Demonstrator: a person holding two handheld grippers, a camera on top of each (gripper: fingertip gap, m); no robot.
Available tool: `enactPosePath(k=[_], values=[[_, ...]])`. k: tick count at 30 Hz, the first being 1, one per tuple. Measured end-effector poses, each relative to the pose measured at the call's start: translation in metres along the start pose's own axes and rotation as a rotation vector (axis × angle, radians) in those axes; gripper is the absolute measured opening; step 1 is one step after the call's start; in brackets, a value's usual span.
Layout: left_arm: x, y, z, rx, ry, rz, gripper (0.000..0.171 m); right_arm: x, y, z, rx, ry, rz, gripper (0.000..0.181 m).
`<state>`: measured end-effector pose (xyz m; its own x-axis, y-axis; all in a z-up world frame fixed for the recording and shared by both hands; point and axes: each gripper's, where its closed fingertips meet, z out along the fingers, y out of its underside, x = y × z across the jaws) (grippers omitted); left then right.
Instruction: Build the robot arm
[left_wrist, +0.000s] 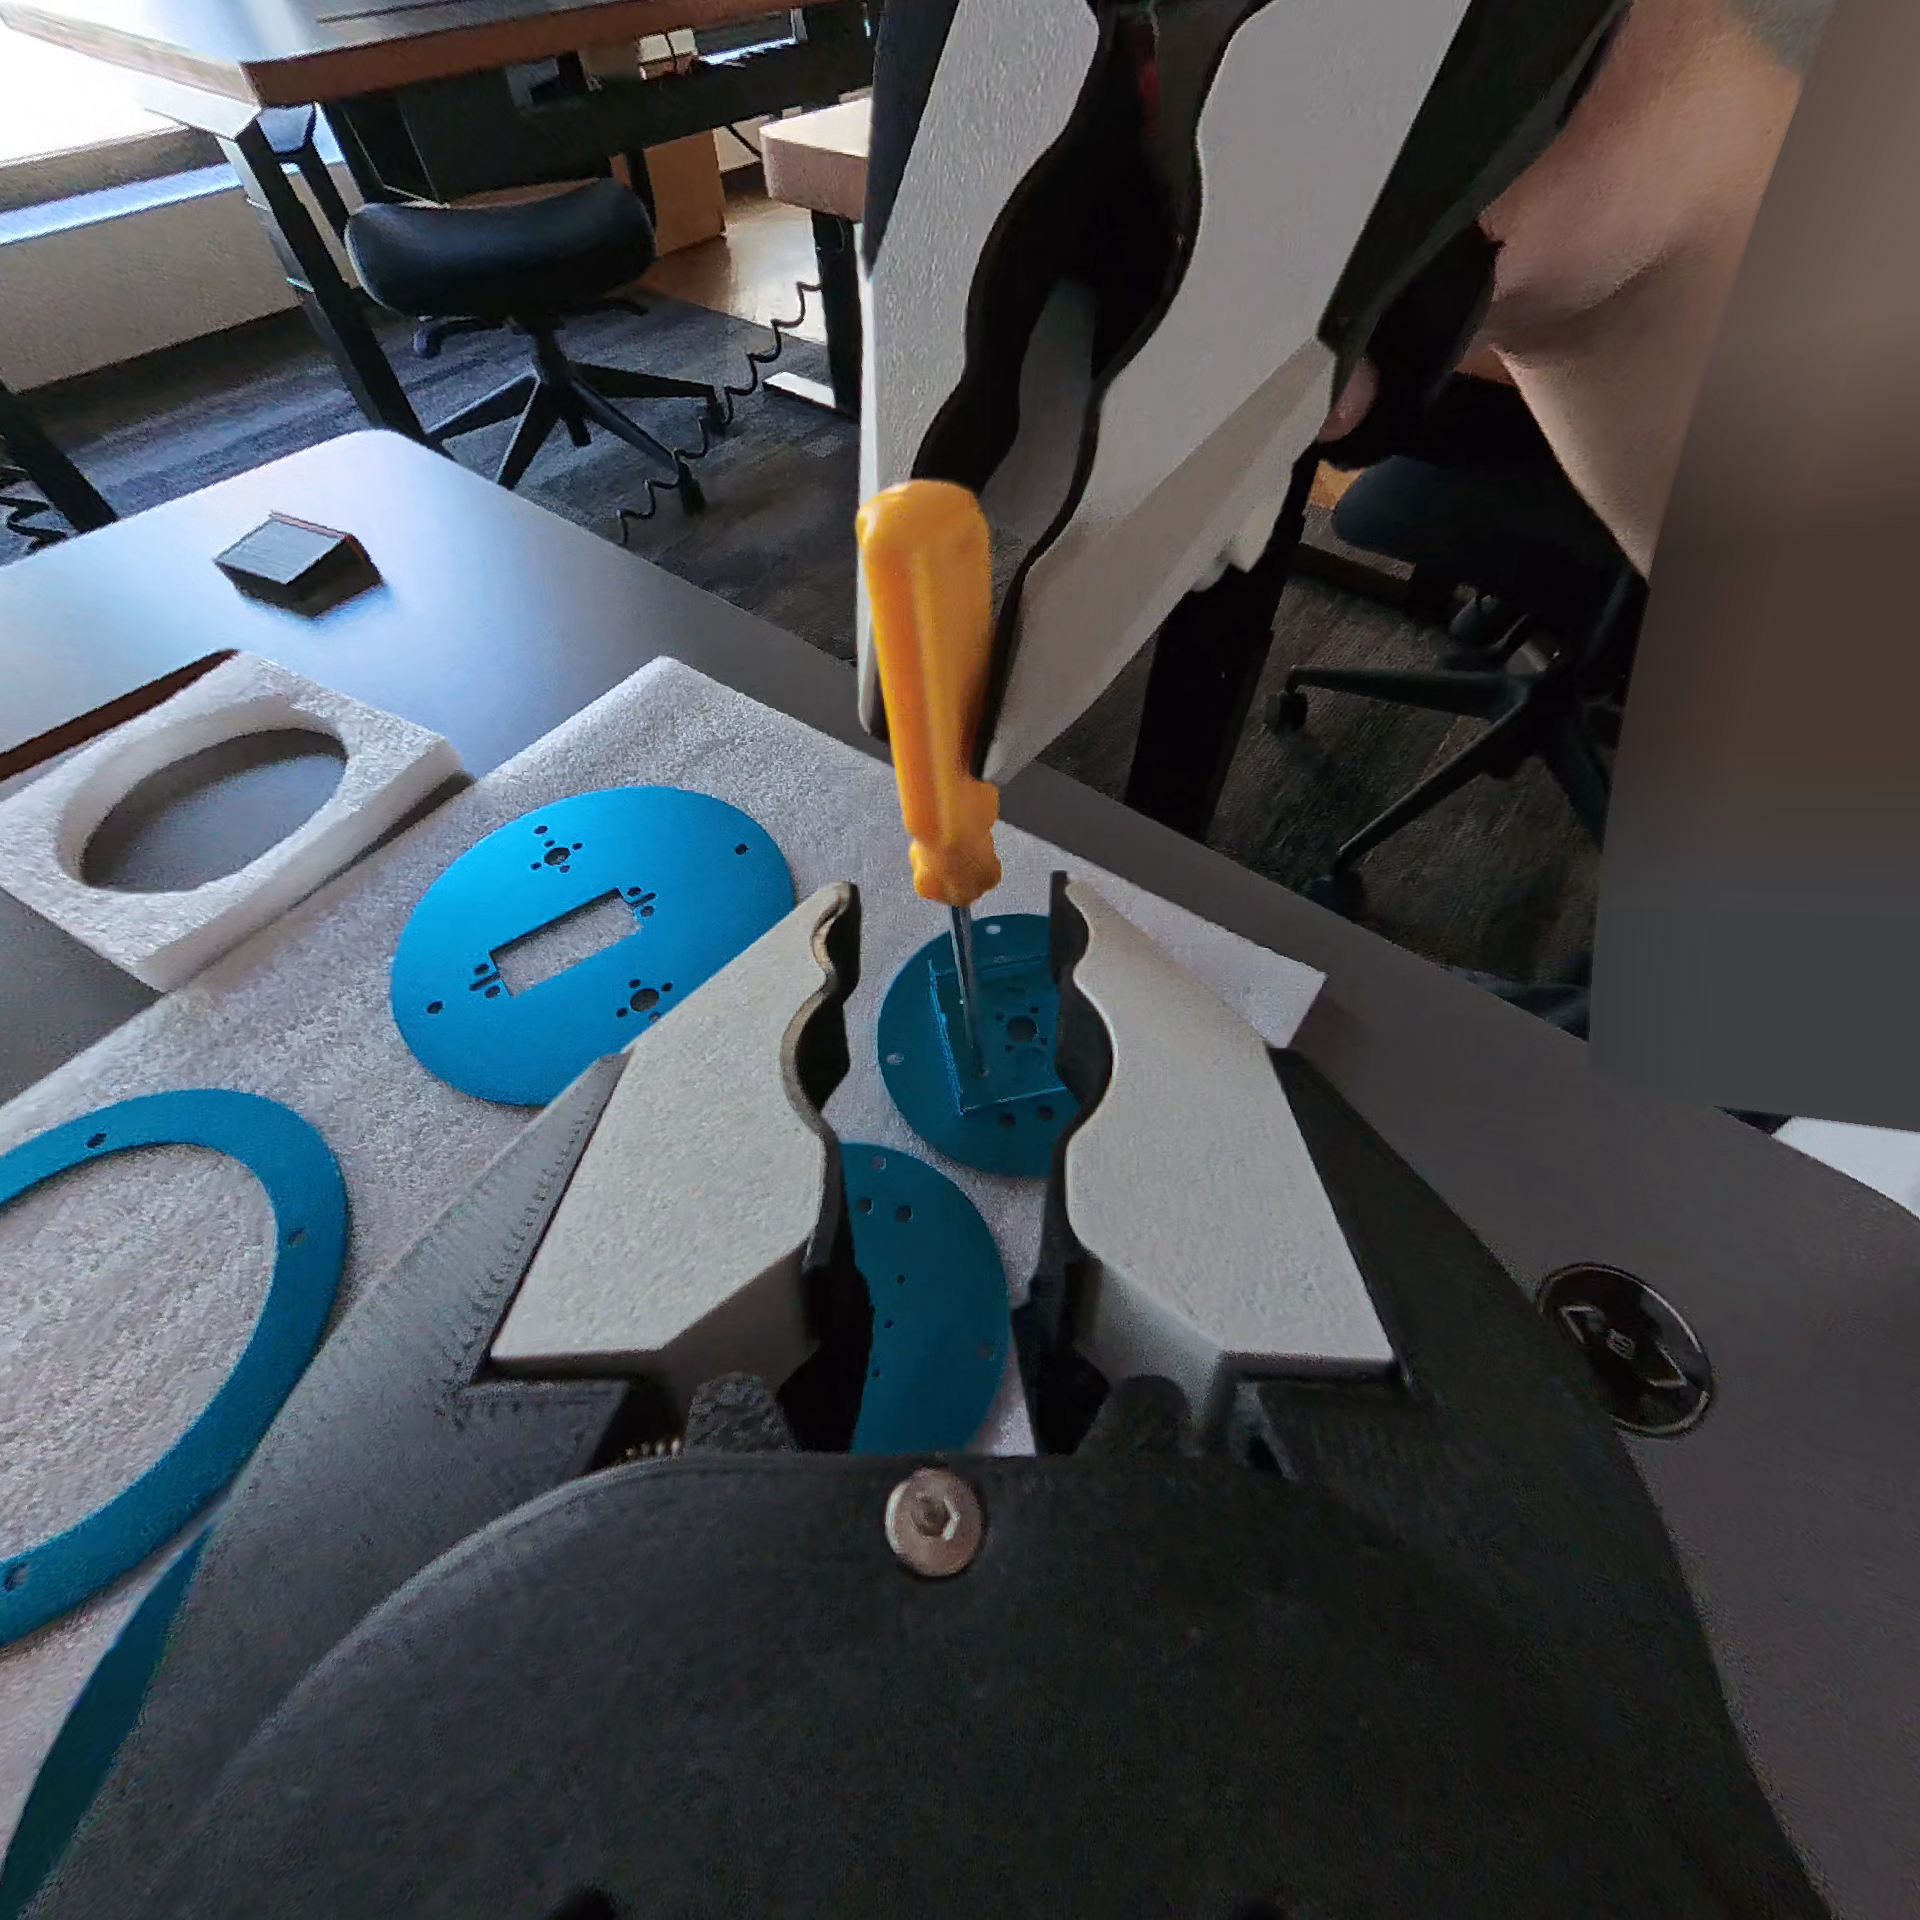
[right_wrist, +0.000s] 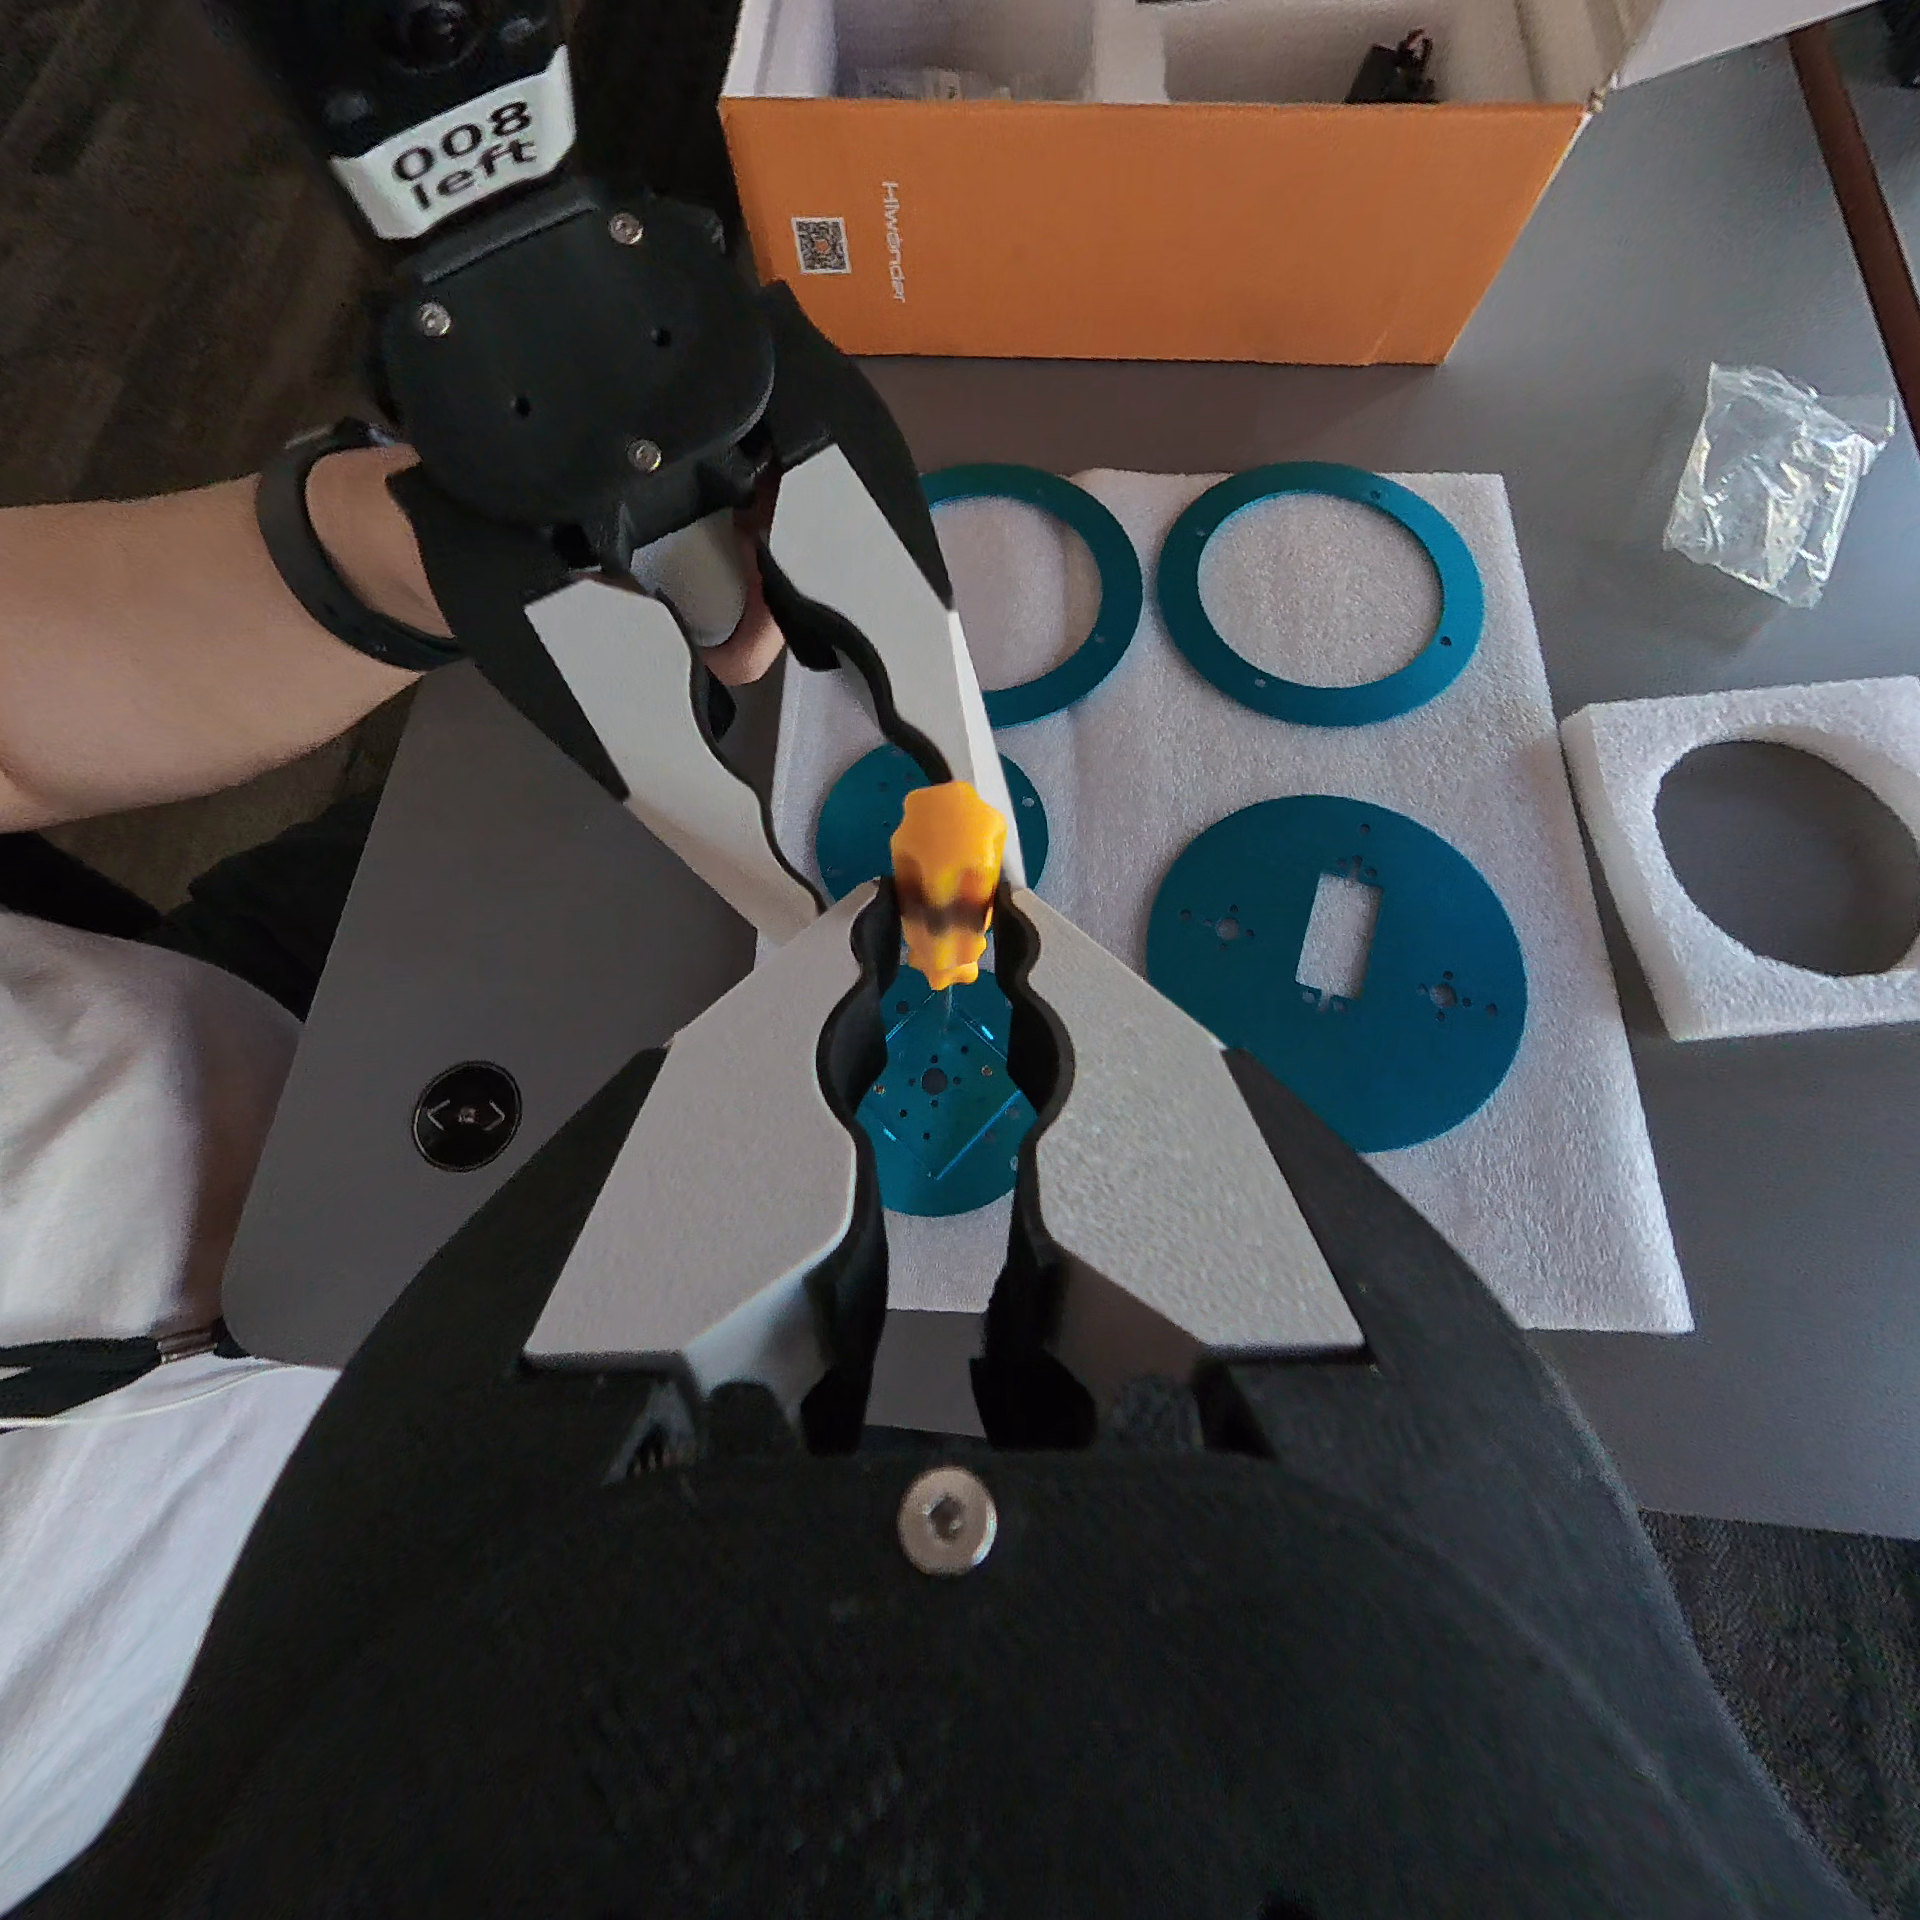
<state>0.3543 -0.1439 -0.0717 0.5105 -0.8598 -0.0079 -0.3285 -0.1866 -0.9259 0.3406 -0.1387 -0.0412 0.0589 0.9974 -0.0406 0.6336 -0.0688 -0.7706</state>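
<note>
Your right gripper (right_wrist: 940, 914) is clamping the yellow screwdriver (right_wrist: 945, 894) by its handle, jaws clenched on it, shaft pointing down w/ the tip sitting inside the blue bracket (right_wrist: 940, 1081) that's standing on a small blue disc (right_wrist: 935, 1174). In the left wrist view the screwdriver (left_wrist: 930, 696) is standing nearly upright, tip down in the bracket (left_wrist: 992, 1039). Your left gripper (left_wrist: 956, 935) is hovering just beside that disc, jaws released, fingers either side of the bracket but apart from it; can't tell if the tips are touching the disc. A second small blue disc (left_wrist: 925, 1309) is lying under the left gripper. All parts are resting on a white foam sheet (right_wrist: 1351, 1226) on the grey table (right_wrist: 1714, 1403). Farther out: slotted blue disc (right_wrist: 1335, 971), two blue rings (right_wrist: 1320, 592) (right_wrist: 1049, 592), foam frame w/ round cutout (right_wrist: 1631, 831), clear plastic bag (right_wrist: 1766, 478), open orange box (right_wrist: 1143, 229) at the far edge.
</note>
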Motion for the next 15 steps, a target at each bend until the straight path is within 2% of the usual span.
enactPosePath(k=[6,8,10,12,15], values=[[-0.003,-0.006,0.012,0.012,-0.039,0.019,0.016,0.005,-0.001,0.002,0.012,0.089,0.082,0.017],[-0.002,-0.006,0.011,0.022,-0.030,0.010,0.015,0.003,-0.001,0.002,0.008,0.089,0.078,0.017],[-0.001,-0.006,0.010,0.034,-0.018,0.003,0.015,-0.002,0.004,0.001,-0.047,0.047,0.015,0.022],[-0.001,-0.006,0.009,0.039,-0.016,0.009,0.015,-0.008,0.001,-0.001,-0.078,-0.022,-0.037,0.041],[0.001,-0.005,0.009,0.038,-0.008,0.023,0.015,-0.011,-0.014,-0.006,-0.041,-0.091,-0.094,0.037]])
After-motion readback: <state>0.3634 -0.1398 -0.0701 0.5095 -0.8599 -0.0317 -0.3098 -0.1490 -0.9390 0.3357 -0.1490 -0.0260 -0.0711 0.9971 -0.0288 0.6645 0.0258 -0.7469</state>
